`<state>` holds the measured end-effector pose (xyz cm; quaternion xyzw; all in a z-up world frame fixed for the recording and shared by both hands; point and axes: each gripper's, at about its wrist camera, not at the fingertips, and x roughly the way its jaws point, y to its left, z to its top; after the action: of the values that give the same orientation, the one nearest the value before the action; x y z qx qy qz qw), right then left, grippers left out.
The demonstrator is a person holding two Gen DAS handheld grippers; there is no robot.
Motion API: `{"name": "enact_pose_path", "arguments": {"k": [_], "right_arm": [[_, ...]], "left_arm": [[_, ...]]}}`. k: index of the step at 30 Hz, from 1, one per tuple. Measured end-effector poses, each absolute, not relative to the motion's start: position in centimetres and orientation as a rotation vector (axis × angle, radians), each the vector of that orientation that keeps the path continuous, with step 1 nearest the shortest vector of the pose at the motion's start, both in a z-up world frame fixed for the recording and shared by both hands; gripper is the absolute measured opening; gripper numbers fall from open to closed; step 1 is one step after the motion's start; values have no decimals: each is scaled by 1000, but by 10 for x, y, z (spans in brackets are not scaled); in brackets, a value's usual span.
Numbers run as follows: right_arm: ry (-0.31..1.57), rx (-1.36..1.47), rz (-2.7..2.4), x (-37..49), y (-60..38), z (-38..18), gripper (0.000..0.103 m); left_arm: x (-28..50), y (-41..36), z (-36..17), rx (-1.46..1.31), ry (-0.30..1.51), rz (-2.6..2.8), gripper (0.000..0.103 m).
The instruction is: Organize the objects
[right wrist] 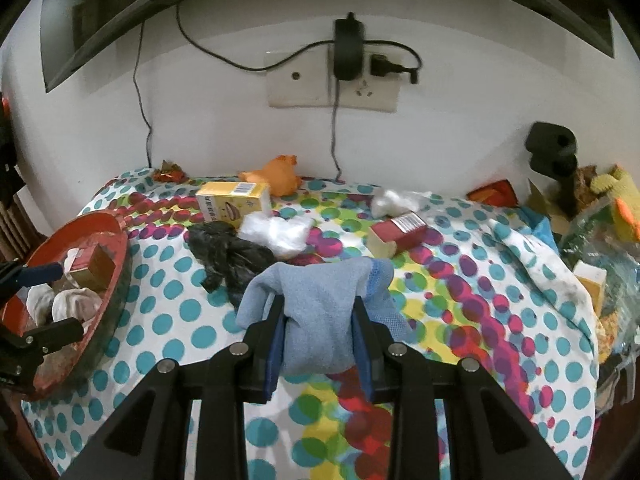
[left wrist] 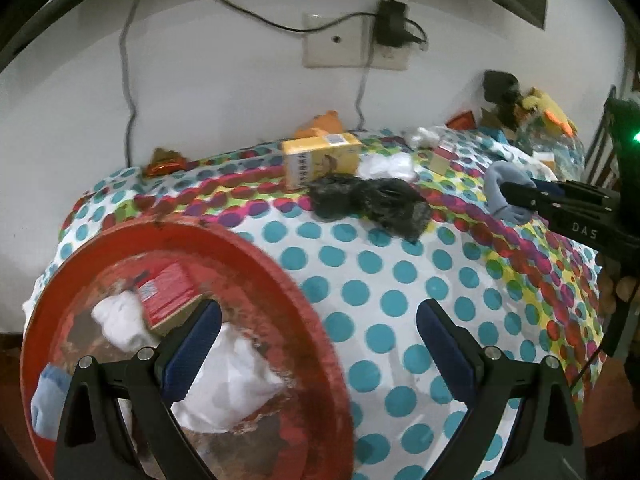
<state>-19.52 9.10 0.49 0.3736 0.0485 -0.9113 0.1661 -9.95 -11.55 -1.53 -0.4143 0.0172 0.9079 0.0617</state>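
Blue fabric, a bundled sock [right wrist: 320, 312], sits clamped between the pads of the right gripper [right wrist: 320, 344] at lower centre of the right wrist view, lifted clear of the polka-dot cloth [right wrist: 168, 292]. At far left waits the red tray [right wrist: 116, 236], already holding a red box [right wrist: 90, 266] and white wads. The left gripper [left wrist: 320, 344] hangs over the tray's edge at lower left of its own view, jaws spread, holding nothing. Carrying appears under way; the next move likely calls for swinging left over the tray before letting go.
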Motion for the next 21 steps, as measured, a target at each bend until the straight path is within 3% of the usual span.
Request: {"name": "enact_pose_path", "arguments": {"k": [21], "right_arm": [[94, 1078, -2697, -184, 153, 18, 32]], "left_arm": [[-134, -25, -17, -1144, 161, 2599, 98]]}}
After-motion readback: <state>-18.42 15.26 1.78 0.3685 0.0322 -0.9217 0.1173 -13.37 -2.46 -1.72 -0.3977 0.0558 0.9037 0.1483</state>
